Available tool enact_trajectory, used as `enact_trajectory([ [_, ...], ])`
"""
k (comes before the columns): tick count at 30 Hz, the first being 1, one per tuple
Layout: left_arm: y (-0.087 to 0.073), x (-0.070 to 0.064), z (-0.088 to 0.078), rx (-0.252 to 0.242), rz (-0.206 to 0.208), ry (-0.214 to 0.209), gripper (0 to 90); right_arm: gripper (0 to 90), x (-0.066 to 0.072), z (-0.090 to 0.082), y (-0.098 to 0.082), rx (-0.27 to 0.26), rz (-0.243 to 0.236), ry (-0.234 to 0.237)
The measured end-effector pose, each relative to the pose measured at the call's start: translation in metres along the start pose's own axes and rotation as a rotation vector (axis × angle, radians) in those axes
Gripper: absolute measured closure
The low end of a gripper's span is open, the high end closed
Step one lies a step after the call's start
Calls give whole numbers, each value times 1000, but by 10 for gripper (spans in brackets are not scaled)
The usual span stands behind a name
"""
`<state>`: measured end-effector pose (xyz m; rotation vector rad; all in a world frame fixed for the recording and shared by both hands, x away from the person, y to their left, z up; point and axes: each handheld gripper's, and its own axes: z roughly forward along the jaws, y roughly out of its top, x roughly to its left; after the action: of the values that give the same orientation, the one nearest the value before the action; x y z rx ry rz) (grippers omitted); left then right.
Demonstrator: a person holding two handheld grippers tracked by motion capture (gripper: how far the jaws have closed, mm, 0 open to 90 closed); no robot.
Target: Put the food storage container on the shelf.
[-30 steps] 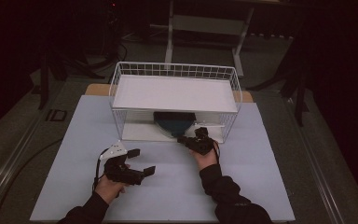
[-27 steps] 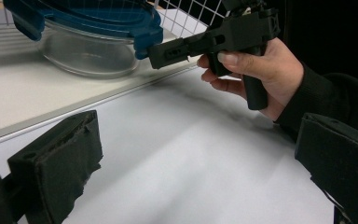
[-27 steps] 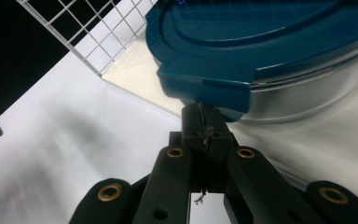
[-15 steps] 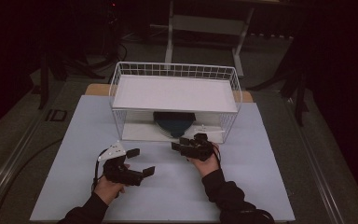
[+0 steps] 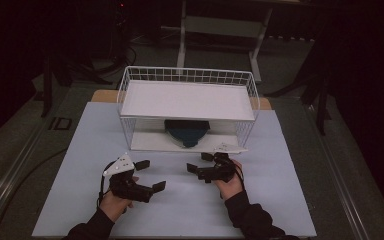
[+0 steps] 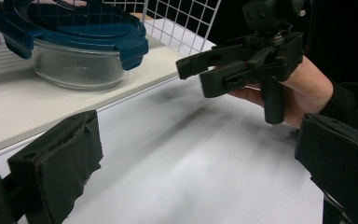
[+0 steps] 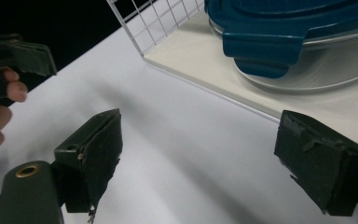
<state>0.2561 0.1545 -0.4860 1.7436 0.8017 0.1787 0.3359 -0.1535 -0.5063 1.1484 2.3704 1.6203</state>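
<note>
Presently — item by item, as laid out.

Glass container (image 5: 186, 133): round, clear-walled, dark blue snap-lock lid (image 6: 70, 23) clipped on. Standing upright on the lower shelf (image 5: 155, 142) of the white wire rack (image 5: 187, 75), toward the front edge, under the upper shelf. Touched by neither tool.

Right tool (image 5: 202, 163): out over the table (image 5: 280, 165), just in front of the rack's open side, aimed leftward across that front. Jaws just opened and now spread wide; nothing between them, bare table surface showing through the gap in the right gripper view. A second ago pressed together right at the rack's front by the container; half a second ago already drawn back and part-open. Now farther back toward the person.

Left tool (image 5: 151, 175): low over the table, left of centre, well apart from the rack. Jaws spread, empty. Placed as in both earlier high views.

Table: pale sheet, bare between the two tools.

Reading of the change — release and withdrawal by the right tool, container left resting on the lower shelf. Judged: placement step done or nearly so, with the container sitting square and the lid closed. Possible remainder: a nudge deeper onto the shelf, given its nearness to the front edge; otherwise both tools free for a next item.
</note>
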Motion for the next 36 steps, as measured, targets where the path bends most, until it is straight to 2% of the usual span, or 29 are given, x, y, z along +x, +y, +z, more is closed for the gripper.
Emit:
enact_trajectory([
  [6,-2,-1,-1,7,12,0,10,148,1,-12,-5,-10,7,12],
  [7,-2,-2,0,10,12,0,10,148,2,-19,-9,-13,1,6],
  [13,-3,-1,-1,11,13,-1,10,148,2,-35,-18,-6,-9,-11],
  [17,-3,-2,-1,10,15,-1,10,148,2,-42,-23,0,0,-15],
  [24,-4,-5,-5,7,30,0,10,147,2,-65,-34,-5,1,-32],
  [31,-5,-6,-5,13,37,-6,10,147,1,-78,-42,2,-19,-51],
  [36,-7,-7,-2,32,51,-9,10,148,-3,-85,-45,-1,-9,-62],
])
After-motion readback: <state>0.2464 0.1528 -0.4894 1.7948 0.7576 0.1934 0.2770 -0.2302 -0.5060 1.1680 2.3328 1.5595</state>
